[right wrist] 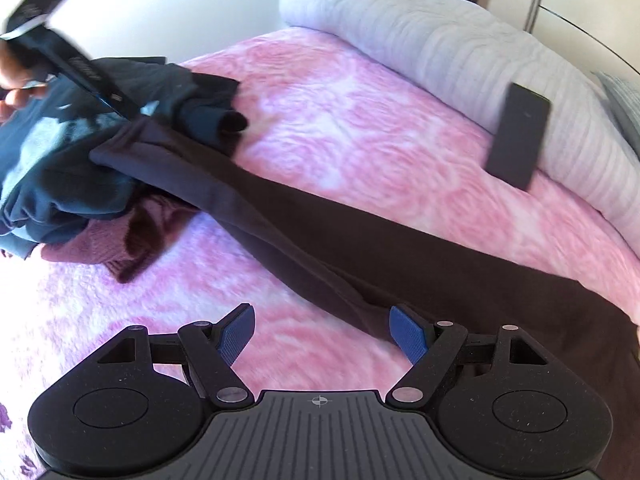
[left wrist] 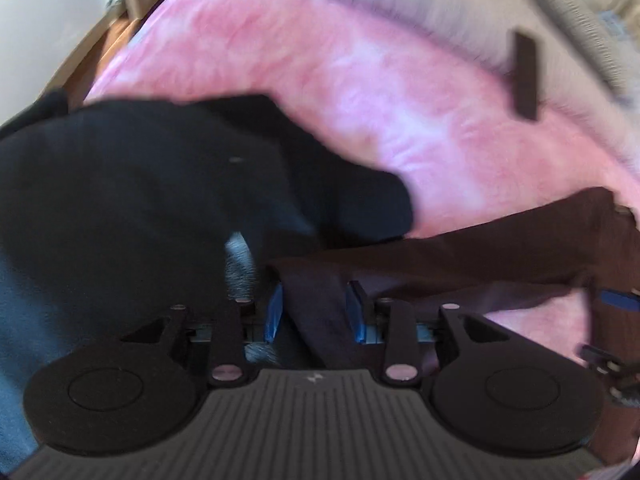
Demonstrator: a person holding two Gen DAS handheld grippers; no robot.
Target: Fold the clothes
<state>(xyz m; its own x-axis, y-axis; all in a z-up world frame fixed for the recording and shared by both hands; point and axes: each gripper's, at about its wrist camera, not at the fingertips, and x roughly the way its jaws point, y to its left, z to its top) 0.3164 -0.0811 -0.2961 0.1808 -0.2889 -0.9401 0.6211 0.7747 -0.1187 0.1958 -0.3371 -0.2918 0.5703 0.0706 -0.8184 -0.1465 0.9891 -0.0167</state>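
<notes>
A long dark brown garment (right wrist: 320,236) lies stretched in a diagonal across the pink bedspread (right wrist: 340,120). In the left wrist view its far end (left wrist: 316,304) runs between the blue pads of my left gripper (left wrist: 315,308). The jaws stand a little apart and the pads do not seem to press on the cloth. The right wrist view shows that left gripper (right wrist: 128,114) at the garment's far end, held by a hand (right wrist: 16,80). My right gripper (right wrist: 322,336) is wide open over the bedspread. Its right pad (right wrist: 408,336) is beside the garment's near edge, with nothing gripped.
A heap of dark teal clothes (right wrist: 60,168) and a mauve knit (right wrist: 100,248) lies at the left, next to the garment's far end. A flat black slab (right wrist: 518,136) rests against a pale folded blanket (right wrist: 440,40) at the back. Wooden floor (left wrist: 100,60) shows beyond the bed.
</notes>
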